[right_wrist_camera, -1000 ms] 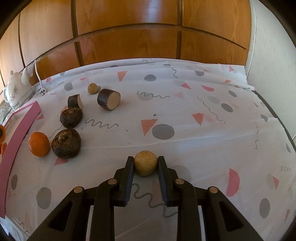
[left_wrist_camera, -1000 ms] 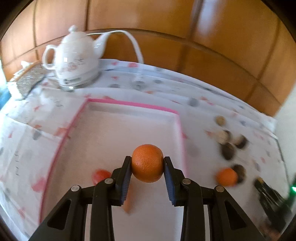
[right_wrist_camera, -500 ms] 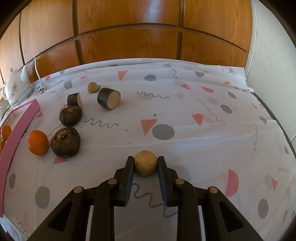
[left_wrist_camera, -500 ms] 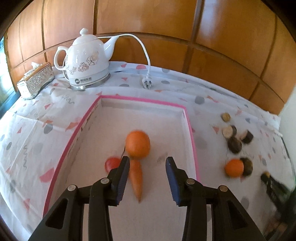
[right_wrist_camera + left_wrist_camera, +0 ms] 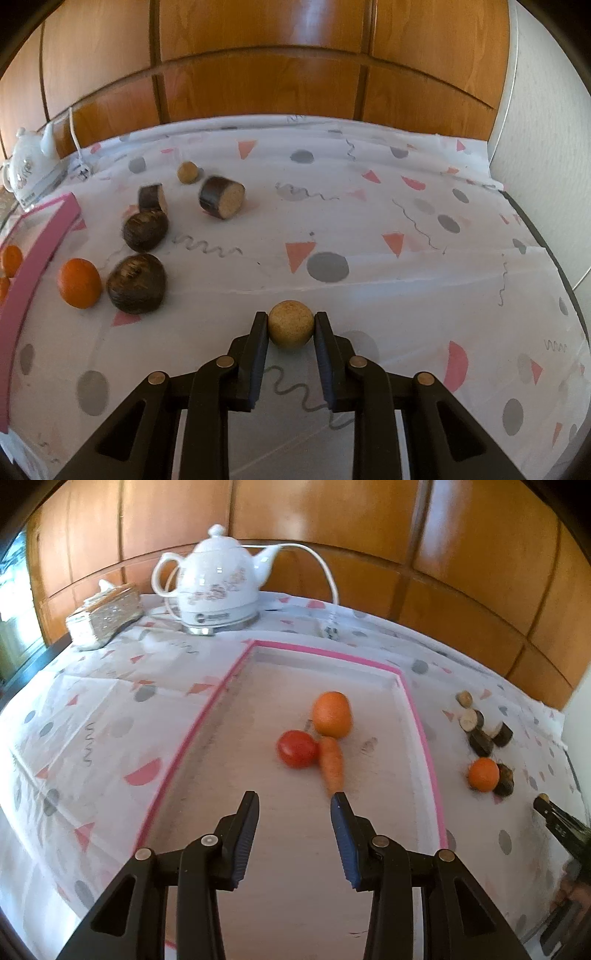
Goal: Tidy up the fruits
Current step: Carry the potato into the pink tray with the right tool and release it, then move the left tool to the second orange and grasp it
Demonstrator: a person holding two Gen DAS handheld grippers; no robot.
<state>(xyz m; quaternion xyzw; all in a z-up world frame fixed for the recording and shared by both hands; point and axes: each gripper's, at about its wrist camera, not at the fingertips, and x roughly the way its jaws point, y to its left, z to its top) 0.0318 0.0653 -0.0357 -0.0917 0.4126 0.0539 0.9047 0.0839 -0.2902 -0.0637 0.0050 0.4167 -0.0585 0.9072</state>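
The left gripper hangs above the near part of a pink-rimmed tray, its fingers spread apart with nothing between them. Farther in on the tray lie three things in a close cluster: an orange at the back, a tomato to its left and nearer, and a carrot that runs from just under the orange toward the gripper, its side against the tomato. The carrot's thin end lies close by the tip of the right-hand finger, though whether they touch cannot be told.

The tray sits on a white tablecloth printed with pink triangles and grey dots. Behind the tray stand a white teapot with a white cord and, to its left, a shiny tissue box.

The right gripper pinches a small tan ball between its fingers, above the cloth. To its left on the cloth, outside the tray rim, lie a second orange and, just beside it, a dark brown round lump. Beyond them are another dark lump, a short dark cut piece, a larger cut cylinder with a pale face, and a second small tan ball at the back.
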